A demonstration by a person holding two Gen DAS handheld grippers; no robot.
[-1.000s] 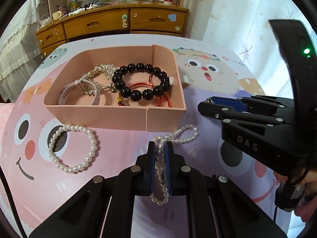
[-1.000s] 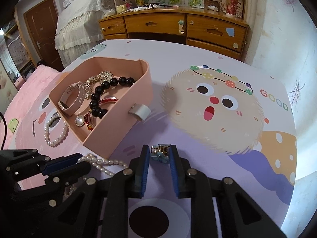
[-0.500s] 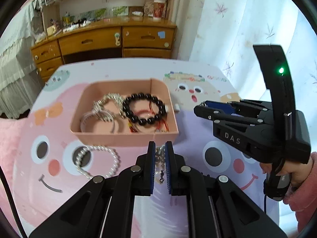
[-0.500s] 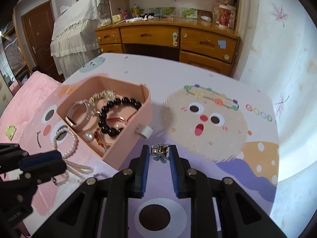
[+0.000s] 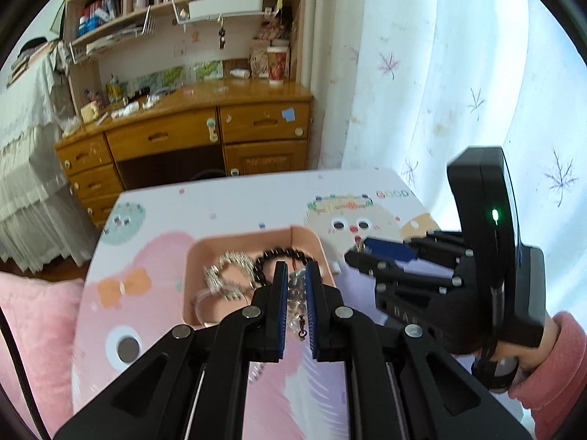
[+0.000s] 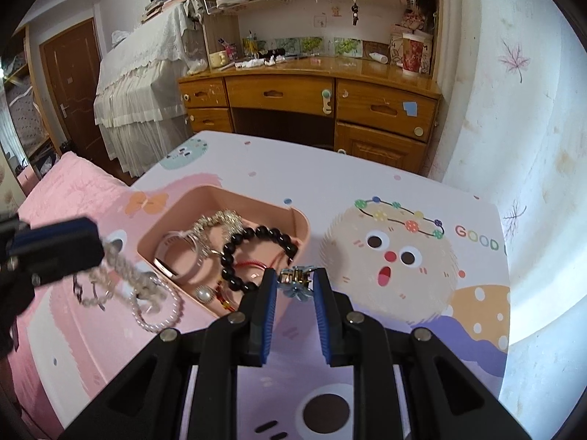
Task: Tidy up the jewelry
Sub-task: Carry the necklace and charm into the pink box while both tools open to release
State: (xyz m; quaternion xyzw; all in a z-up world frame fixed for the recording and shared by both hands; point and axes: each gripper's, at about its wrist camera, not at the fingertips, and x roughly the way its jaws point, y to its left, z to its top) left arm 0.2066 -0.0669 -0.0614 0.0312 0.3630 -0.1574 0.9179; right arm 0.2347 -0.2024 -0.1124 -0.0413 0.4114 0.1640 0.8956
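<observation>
i've lifted both grippers well clear of the table since a second ago. left gripper [image 5: 296, 295] is clamped on the pearl strand [image 6: 121, 273], right gripper [image 6: 295, 286] on a small flower clip [image 6: 296, 282]; both hang over the pink tray [image 6: 293, 216], ready to drop in.

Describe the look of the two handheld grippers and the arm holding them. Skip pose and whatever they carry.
Both are matte black plastic linkages with silver pivot bolts and blue ribbed pads lining the fingers. The right gripper carries raised DAS lettering, a tall black housing with a lit green LED and a dark cable by its handle; its hand wears a pink fuzzy sleeve. A black cable runs beside the left gripper.
</observation>
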